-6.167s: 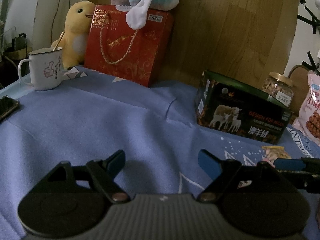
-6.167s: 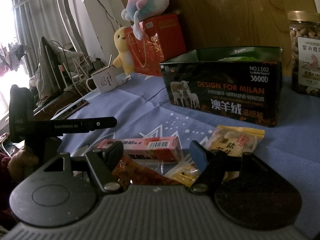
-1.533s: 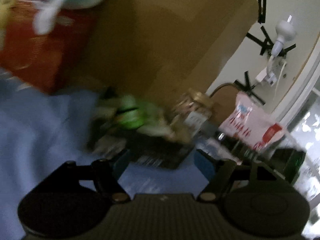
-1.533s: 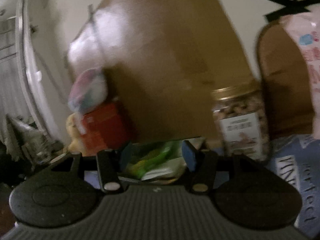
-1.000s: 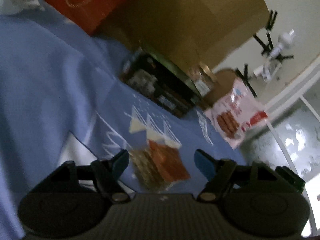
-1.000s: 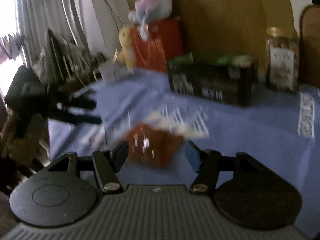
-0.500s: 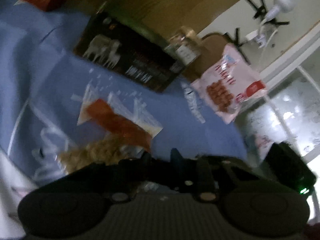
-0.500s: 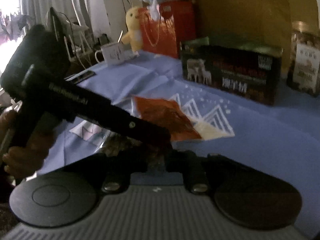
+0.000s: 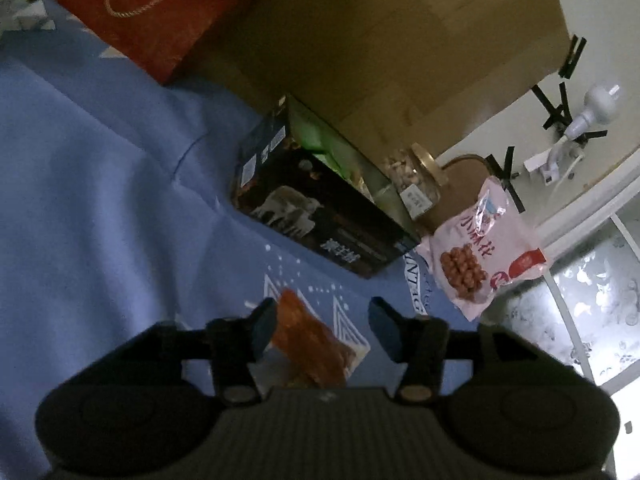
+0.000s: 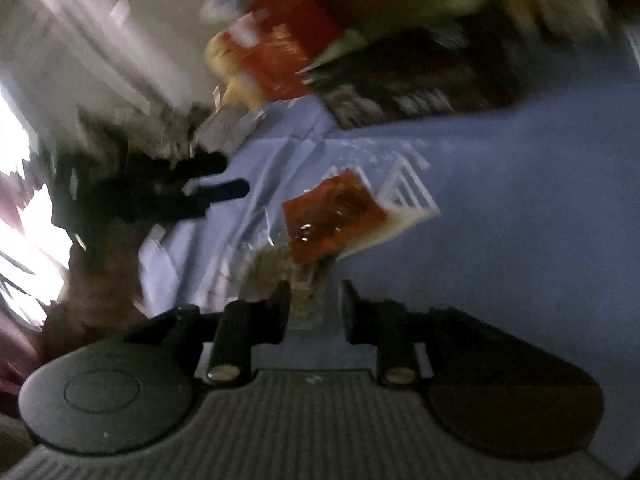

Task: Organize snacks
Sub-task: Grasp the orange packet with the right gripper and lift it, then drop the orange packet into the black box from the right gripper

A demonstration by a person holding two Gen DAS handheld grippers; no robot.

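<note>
In the left wrist view, the left gripper (image 9: 322,326) hung with its blue-tipped fingers (image 9: 264,322) wide apart and nothing between them; just below and past them an orange snack packet (image 9: 310,338) lay flat on the blue cloth (image 9: 100,200); farther off stood the dark open box (image 9: 320,216), green wrappers showing inside it; a jar of nuts (image 9: 412,176) stood just behind the box's right end; a pink snack bag (image 9: 480,248) leaned to the right of the jar; a red gift bag (image 9: 152,12) stood at the far left against a wooden board (image 9: 380,40).

In the right wrist view, badly blurred, the right gripper (image 10: 312,308) had its fingers drawn close together, seemingly pinching the near edge of a clear-edged packet, though the blur left the hold uncertain; the orange snack packet (image 10: 332,216) lay just beyond on the cloth (image 10: 520,220); the left gripper (image 10: 208,188) showed at the left, parted; the dark box (image 10: 420,80) sat at the far side.
</note>
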